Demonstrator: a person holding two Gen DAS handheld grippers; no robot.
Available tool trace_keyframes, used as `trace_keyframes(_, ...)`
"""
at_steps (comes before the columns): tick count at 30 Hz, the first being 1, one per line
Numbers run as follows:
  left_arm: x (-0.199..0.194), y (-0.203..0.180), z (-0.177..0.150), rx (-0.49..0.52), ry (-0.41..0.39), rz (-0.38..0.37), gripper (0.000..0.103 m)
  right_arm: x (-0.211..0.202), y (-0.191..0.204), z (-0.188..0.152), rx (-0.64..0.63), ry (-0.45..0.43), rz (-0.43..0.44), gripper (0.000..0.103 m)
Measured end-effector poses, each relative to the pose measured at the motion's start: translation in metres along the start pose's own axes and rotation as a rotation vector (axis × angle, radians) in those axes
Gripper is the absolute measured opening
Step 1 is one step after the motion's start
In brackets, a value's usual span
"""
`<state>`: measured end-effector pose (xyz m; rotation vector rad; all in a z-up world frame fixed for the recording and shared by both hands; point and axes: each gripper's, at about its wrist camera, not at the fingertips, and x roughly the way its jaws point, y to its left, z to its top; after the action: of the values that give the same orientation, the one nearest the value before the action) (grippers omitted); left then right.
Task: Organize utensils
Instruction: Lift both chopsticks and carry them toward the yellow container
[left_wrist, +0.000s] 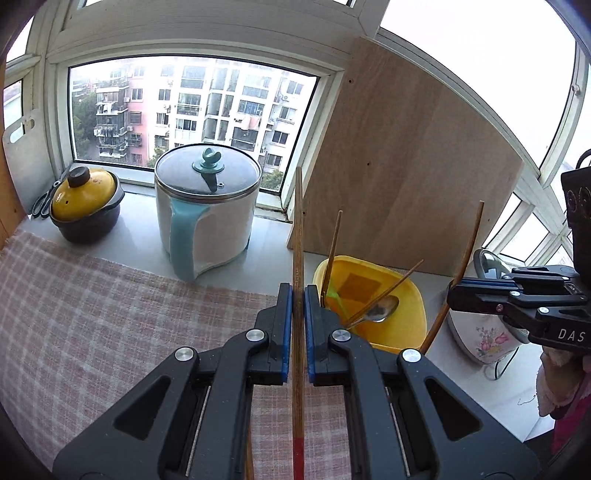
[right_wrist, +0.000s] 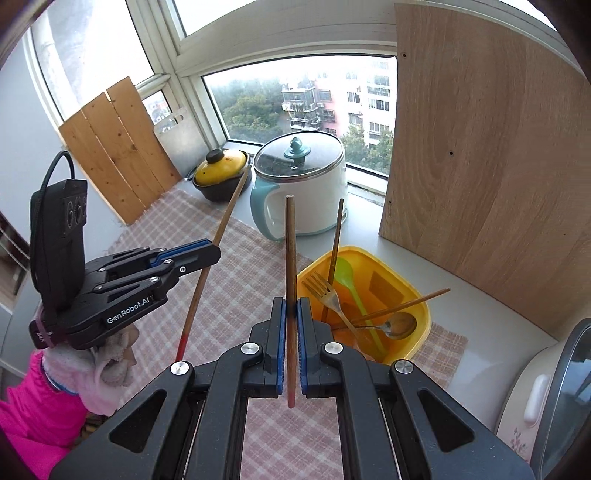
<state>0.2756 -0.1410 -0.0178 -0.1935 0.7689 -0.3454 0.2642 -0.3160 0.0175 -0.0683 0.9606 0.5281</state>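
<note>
With a red-tipped wooden chopstick (left_wrist: 297, 295) clamped in the left gripper (left_wrist: 298, 291) and another (right_wrist: 290, 295) in the right gripper (right_wrist: 291, 306), lowering into the square yellow plastic tub (right_wrist: 413, 295) at frame right appears to be called for next.

The checked cloth (right_wrist: 236, 258) has lots of open room. The yellow tub (right_wrist: 417, 306) is crowded with sticks and spoons. The big white pot (right_wrist: 314, 199) and tall wood board (right_wrist: 498, 184) block the back.
</note>
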Motion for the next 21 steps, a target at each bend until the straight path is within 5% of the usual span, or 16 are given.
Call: trace_keyframes(21,0.059,-0.042,0.059,-0.001,-0.029,-0.046,0.004,-0.029,-0.027,0.033,-0.009,-0.056,-0.087,0.004)
